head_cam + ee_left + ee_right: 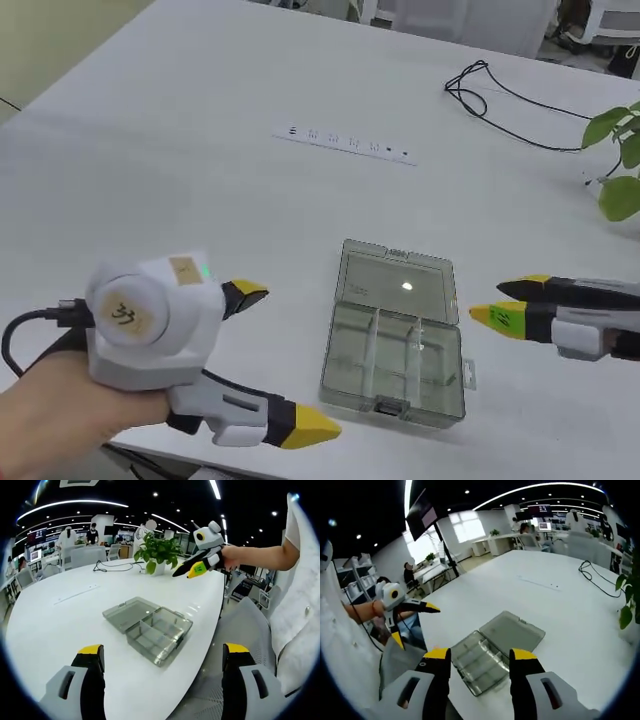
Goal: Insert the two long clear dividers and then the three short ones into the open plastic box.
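Currently the left gripper (pixel 280 360) is near-left above the worktop (pixel 180 150), in the person's hand, jaws spread wide with nothing in them. The box (pixel 435 410) lies flat at centre-front, its lid (pixel 398 282) folded back toward the far side. Pale upright lines inside look like dividers (pixel 373 345) already seated; can't tell how many. The right gripper (pixel 508 301) hovers just right of the box, jaws partly open, empty.

Handling guess: the dividers are thin clear plastic, light, stiffish but bendy, slick and easy to crack. Pinch the top edge mid-length, squeeze lightly, press straight down into the wall slots.
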